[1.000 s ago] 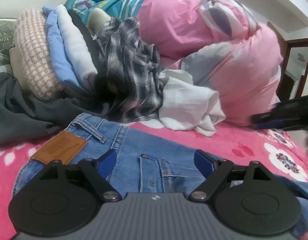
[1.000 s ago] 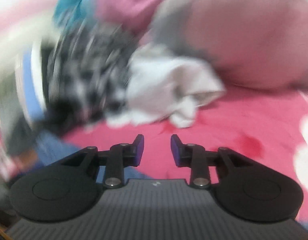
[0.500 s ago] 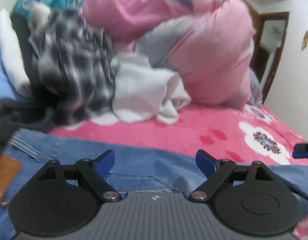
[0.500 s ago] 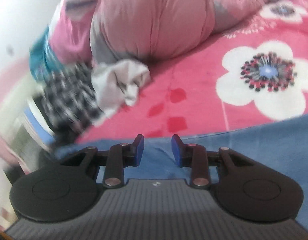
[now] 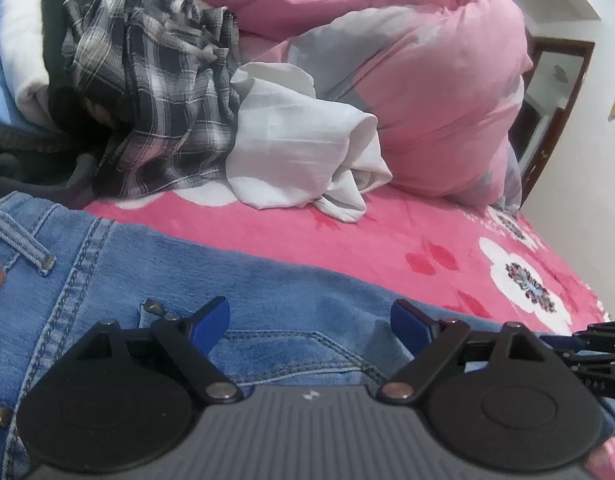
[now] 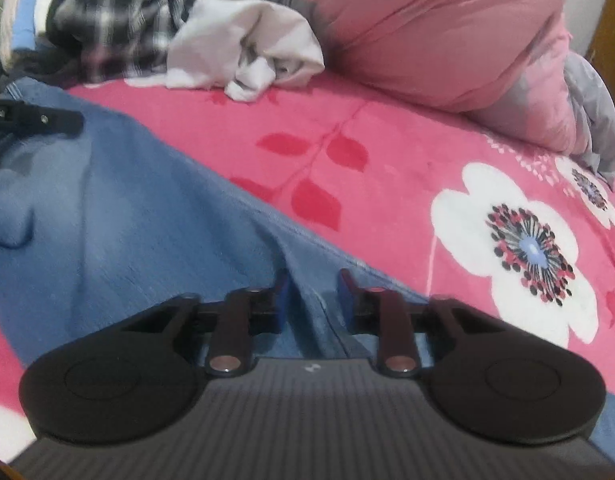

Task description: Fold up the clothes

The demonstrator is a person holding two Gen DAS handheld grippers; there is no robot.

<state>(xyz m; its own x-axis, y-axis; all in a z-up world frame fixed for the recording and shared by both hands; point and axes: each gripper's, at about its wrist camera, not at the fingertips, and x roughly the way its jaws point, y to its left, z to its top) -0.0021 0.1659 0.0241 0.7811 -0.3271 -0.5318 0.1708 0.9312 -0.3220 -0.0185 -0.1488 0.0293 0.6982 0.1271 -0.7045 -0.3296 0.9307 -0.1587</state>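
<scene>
Jeans (image 5: 127,280): right hand-held gripper (image 6: 310,294) just closed, pinching a fold; left (image 5: 309,322) wide open, empty.

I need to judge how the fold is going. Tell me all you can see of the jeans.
The jeans are mid-blue denim, spread across the pink flowered blanket. The waist end shows a belt loop, a tan patch, pocket stitching and studs. The left gripper hovers open over the pocket. The right gripper, jaws just closing, pinches a raised ridge of leg fabric.

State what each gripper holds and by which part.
Right gripper: jaws just closed on a raised fold of the jeans leg. Left gripper: open over the jeans, holding nothing.
</scene>
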